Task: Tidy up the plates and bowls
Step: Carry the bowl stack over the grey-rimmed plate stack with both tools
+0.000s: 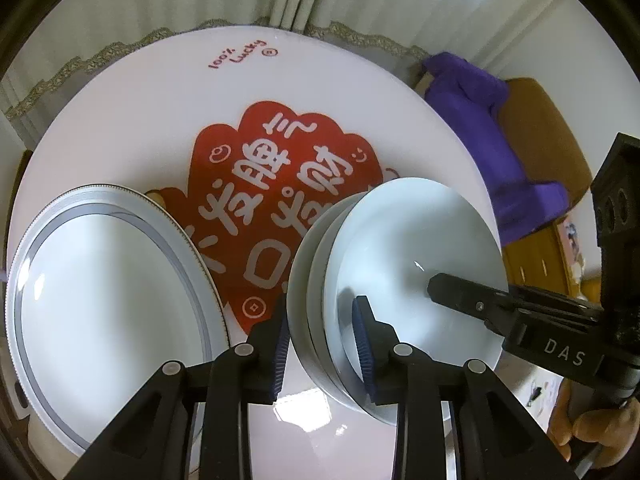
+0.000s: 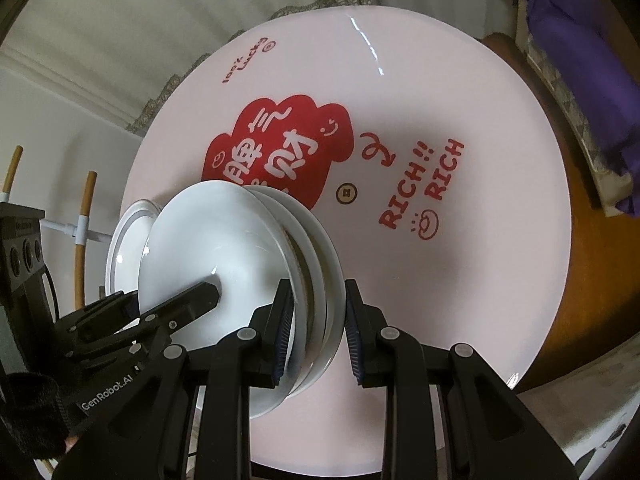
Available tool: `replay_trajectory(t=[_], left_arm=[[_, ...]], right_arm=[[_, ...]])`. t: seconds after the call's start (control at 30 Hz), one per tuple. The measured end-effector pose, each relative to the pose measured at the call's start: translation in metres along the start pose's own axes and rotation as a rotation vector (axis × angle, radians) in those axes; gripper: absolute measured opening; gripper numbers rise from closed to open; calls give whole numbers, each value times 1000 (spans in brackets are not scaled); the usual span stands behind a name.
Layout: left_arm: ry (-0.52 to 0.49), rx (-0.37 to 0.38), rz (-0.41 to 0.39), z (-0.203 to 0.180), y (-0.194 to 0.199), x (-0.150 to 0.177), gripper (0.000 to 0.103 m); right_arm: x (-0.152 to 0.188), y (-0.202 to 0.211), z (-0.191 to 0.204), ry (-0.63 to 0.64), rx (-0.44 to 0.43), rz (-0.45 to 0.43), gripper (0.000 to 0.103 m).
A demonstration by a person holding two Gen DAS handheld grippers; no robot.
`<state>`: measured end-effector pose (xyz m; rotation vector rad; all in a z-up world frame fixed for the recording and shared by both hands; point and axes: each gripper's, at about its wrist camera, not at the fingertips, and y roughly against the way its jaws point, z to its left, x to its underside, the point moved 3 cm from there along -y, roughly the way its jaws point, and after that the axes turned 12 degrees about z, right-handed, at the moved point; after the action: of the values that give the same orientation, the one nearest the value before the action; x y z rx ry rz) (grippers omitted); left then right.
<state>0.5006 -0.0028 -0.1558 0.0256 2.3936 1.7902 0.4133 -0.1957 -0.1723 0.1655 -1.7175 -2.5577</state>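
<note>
A stack of three nested white bowls point(image 1: 400, 240) point(image 2: 208, 240) sits low at the round white table point(image 1: 140, 120) point(image 2: 440, 100), which carries a red print. I cannot tell whether the stack rests on the table. My left gripper point(image 1: 322, 320) straddles the stack's left rim, one pad inside the top bowl and one outside, and is shut on it. My right gripper point(image 2: 316, 312) clamps the opposite rim the same way. One of its fingers point(image 1: 452, 296) lies inside the top bowl. A white plate with a grey band point(image 1: 112, 300) point(image 2: 128, 240) lies flat to the left of the stack.
A purple cloth point(image 1: 472, 100) point(image 2: 580, 60) drapes over brown furniture beyond the table's right edge. A rack with wooden pegs point(image 2: 84, 208) stands off the left side. Curtains hang behind. A person's hand point(image 1: 592, 428) grips the right tool.
</note>
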Motion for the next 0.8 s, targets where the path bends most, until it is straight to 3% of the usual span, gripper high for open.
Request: replay_trajectory(t=[0.1,0.23,0.33,0.63,0.8], left_arm=[[20,-12,-25,-1,-2,4,32],[83,-53,-79,3,2,16,57],[136,-35,-94,4,4,27,61],[208,-53,-140,-7,1,47,69],[276,-106,-200,-12,5,56,70]], right_arm=[[1,2,2,12,13,-12,27],[4,5,2,28,40,-19,31],[7,7,0,35,44,-19,39],[9,10,4,89,38,-17,39],[10,8,5,117,39,-11,39]])
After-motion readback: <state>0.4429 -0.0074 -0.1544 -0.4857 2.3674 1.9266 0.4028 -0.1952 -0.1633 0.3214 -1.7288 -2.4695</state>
